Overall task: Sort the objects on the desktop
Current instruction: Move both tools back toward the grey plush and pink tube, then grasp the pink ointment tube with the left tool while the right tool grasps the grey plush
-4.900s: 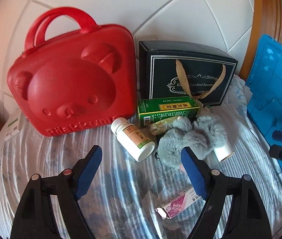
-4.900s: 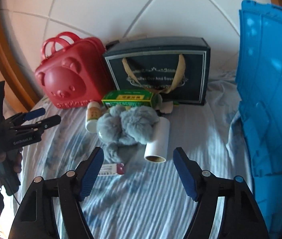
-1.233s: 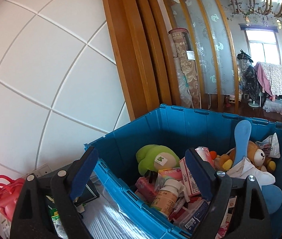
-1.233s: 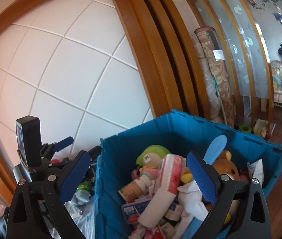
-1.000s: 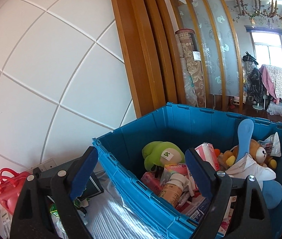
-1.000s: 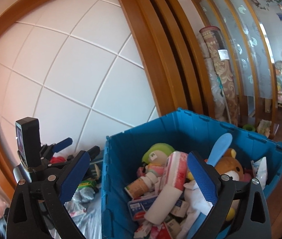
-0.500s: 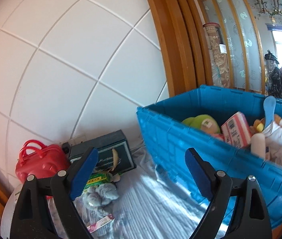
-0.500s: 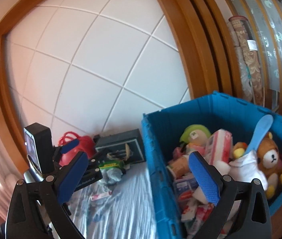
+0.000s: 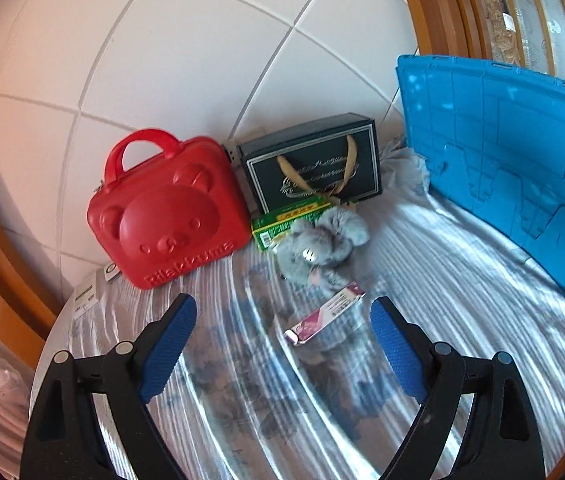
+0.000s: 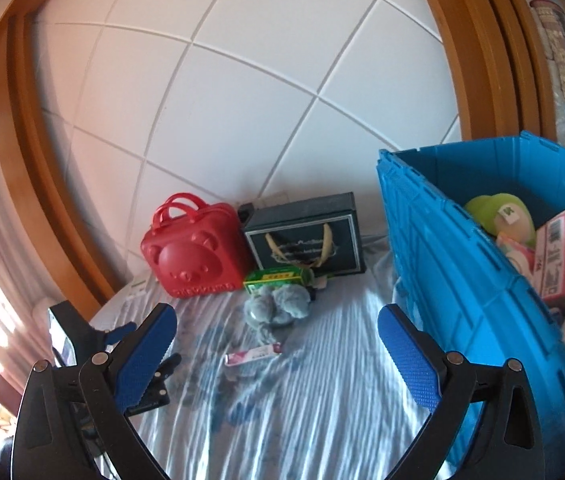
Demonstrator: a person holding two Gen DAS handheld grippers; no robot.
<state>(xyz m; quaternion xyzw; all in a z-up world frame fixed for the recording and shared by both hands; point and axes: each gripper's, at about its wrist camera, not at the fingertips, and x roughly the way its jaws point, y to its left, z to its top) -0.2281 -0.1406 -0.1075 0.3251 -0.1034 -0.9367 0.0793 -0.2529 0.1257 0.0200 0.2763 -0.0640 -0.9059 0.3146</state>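
Both claws, left claw (image 9: 282,340) and right claw (image 10: 278,352), are gaping wide and carrying nothing. I'm lining up the next pick: pink box (image 9: 324,314) lying near on the desk (image 9: 442,280), blue crate (image 10: 462,280) at right. Next I'm judging a straddle and squeeze.

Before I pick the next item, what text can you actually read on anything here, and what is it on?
"Rilakkuma", raised letters along the bottom of the red bear case.
Black gift box: gold script, too blurred to read.
Green box: yellow label, too small to read.
Pink packet: print unreadable.
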